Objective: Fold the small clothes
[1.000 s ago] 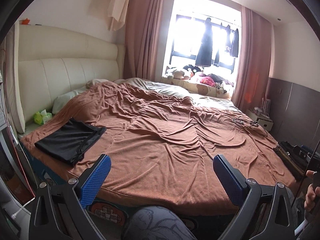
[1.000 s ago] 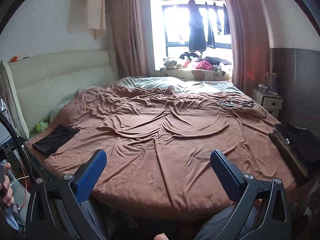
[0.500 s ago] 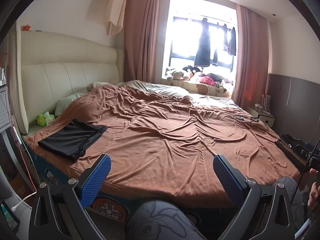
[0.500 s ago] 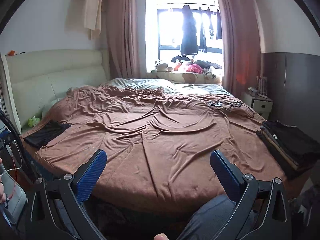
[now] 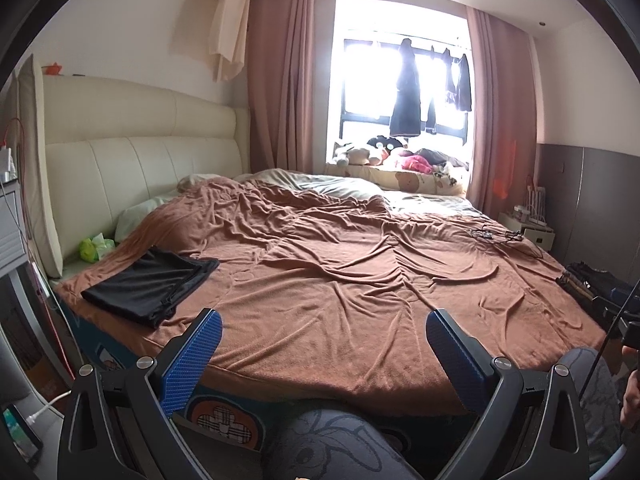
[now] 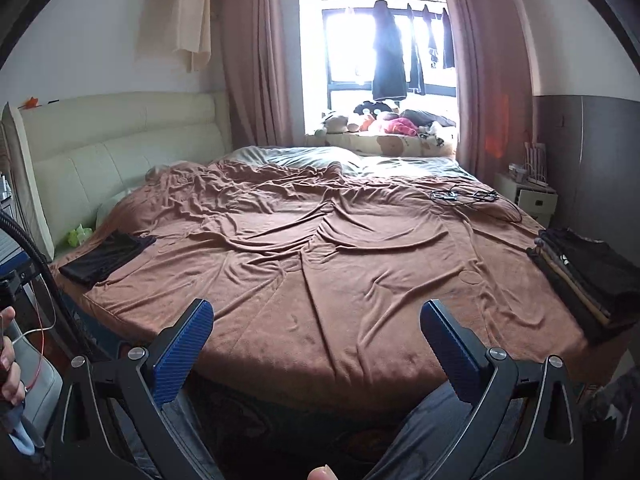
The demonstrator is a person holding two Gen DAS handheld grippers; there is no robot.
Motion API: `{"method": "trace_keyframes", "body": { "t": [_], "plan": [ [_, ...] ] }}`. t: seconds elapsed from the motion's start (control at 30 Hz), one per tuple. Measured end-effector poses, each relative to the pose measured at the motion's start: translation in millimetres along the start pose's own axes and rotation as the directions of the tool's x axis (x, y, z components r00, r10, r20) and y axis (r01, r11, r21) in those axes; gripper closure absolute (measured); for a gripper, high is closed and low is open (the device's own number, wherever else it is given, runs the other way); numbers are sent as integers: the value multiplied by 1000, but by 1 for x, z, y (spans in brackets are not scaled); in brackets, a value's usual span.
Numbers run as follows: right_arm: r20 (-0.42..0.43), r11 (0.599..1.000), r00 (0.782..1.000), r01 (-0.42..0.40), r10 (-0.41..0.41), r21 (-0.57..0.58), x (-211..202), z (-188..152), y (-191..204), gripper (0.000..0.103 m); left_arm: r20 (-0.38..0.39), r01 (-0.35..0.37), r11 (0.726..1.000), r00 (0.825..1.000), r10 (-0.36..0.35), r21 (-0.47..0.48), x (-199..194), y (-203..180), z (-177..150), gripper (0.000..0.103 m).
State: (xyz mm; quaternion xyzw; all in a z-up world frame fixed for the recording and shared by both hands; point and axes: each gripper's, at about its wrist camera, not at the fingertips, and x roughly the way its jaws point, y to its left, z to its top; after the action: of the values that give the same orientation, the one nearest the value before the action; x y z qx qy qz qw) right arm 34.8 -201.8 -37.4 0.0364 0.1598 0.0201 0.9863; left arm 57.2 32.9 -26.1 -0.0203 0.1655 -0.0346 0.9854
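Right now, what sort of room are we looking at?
Most likely a home bedroom: a wide bed under a rumpled brown blanket, a padded cream headboard, and curtains framing a window where dark clothes hang.

the left tongs (image 5: 322, 322) hang wide apart and empty above the near edge of the bed (image 5: 360, 344). a folded black garment (image 5: 150, 286) lies flat on the brown blanket (image 5: 360, 272) at the left corner. a dark clothes stack (image 5: 590, 284) sits at the bed's right edge.
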Motion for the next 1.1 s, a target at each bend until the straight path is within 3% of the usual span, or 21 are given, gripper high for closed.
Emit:
{"method": "trace_keyframes", "body": {
  "t": [0.33, 1.1],
  "plan": [
    [-2, 1000, 1000, 10, -10, -5, 3, 0, -1, 0, -7, -33, 999, 999, 33, -9, 6, 6, -4, 0],
    [-10, 1000, 1000, 1, -1, -3, 4, 2, -1, 0, -6, -20, 999, 1000, 20, -28, 1, 9, -6, 0]
  ]
}}
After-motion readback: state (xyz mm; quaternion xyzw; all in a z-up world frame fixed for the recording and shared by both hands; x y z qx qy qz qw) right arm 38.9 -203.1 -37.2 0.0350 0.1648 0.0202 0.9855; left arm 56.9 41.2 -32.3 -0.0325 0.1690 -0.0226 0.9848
